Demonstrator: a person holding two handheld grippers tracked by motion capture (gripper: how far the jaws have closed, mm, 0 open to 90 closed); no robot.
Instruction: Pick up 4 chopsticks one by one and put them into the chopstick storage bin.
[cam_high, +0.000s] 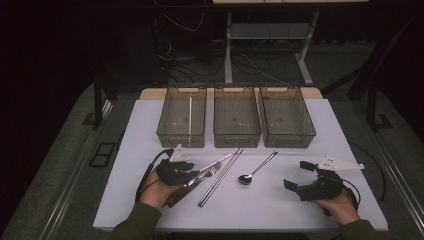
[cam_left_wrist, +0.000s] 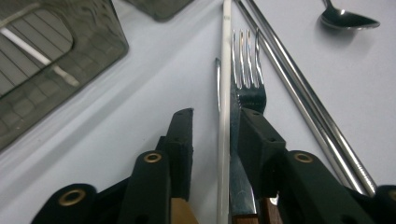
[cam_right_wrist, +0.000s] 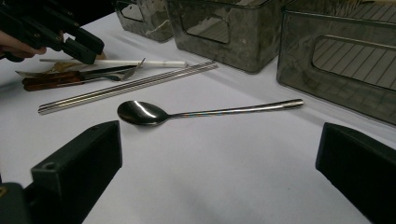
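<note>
The left gripper (cam_high: 192, 172) is down on the cutlery at the table's (cam_high: 150, 200) left front. Its jaws stand part open around a white stick (cam_left_wrist: 225, 116), with a fork (cam_left_wrist: 247, 79) just beside it under the right jaw; no pad presses on either. Steel chopsticks (cam_high: 220, 177) lie just right of the fork, a spoon (cam_high: 256, 170) farther right. The right gripper (cam_high: 300, 177) rests wide open and empty at the right front, facing the spoon. Three bins (cam_high: 237, 122) line the far edge.
</note>
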